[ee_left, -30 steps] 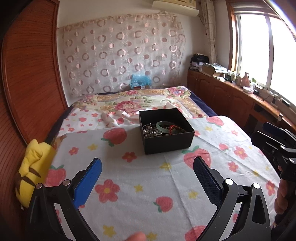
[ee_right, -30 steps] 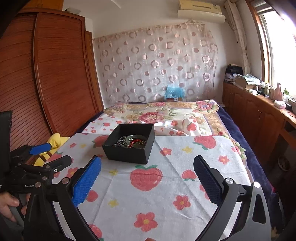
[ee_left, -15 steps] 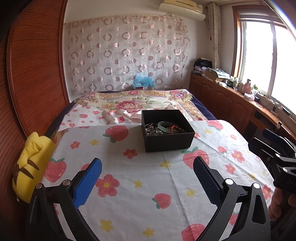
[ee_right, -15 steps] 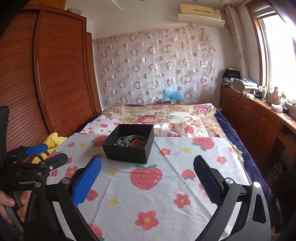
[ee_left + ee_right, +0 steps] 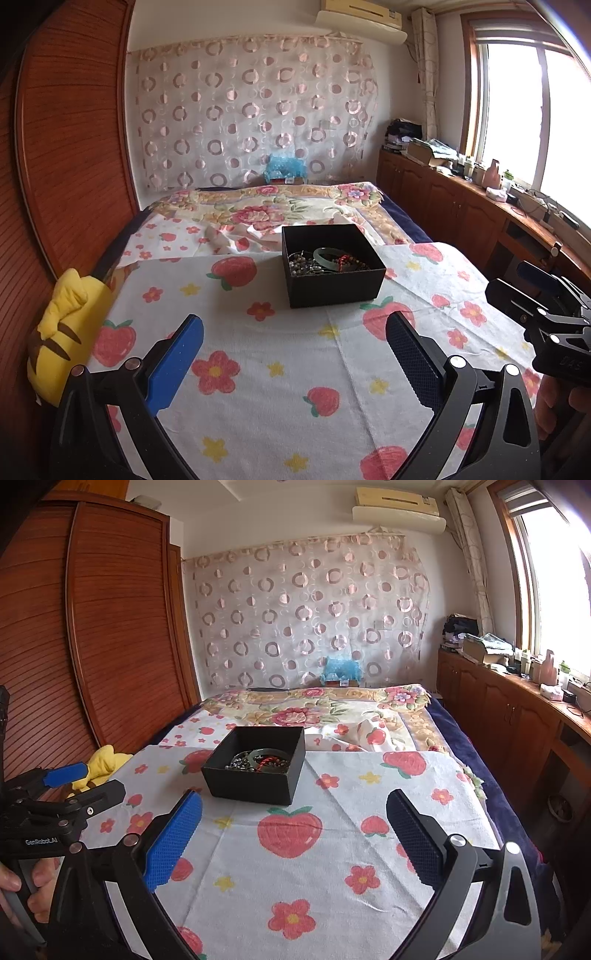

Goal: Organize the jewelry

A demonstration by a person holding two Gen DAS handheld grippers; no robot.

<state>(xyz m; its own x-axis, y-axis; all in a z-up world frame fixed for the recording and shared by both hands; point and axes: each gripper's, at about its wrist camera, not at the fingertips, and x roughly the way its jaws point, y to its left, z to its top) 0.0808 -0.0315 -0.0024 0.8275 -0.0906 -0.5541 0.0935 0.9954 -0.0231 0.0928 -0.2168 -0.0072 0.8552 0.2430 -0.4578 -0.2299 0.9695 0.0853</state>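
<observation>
The black box (image 5: 332,264) sits on the strawberry cloth (image 5: 280,354), straight ahead of the left gripper (image 5: 294,345) and ahead and a touch left of the right gripper (image 5: 294,825). Inside it, piled together: a green bangle (image 5: 328,254), a dark bead strand (image 5: 301,263) and a red cord (image 5: 341,260). Nothing lies loose on the cloth. What changes over the last second? Both cameras tip upward; the box slides lower in each view and more wall and ceiling show. The box itself does not budge. Both grippers stand wide apart, holding nothing, well short of the box. So the jewelry is gathered in 1 place, though jumbled. That fits a sort about to start or pieces just dropped in. Off to the left gripper's left, a yellow plush toy (image 5: 62,332) rests at the bed's edge.
</observation>
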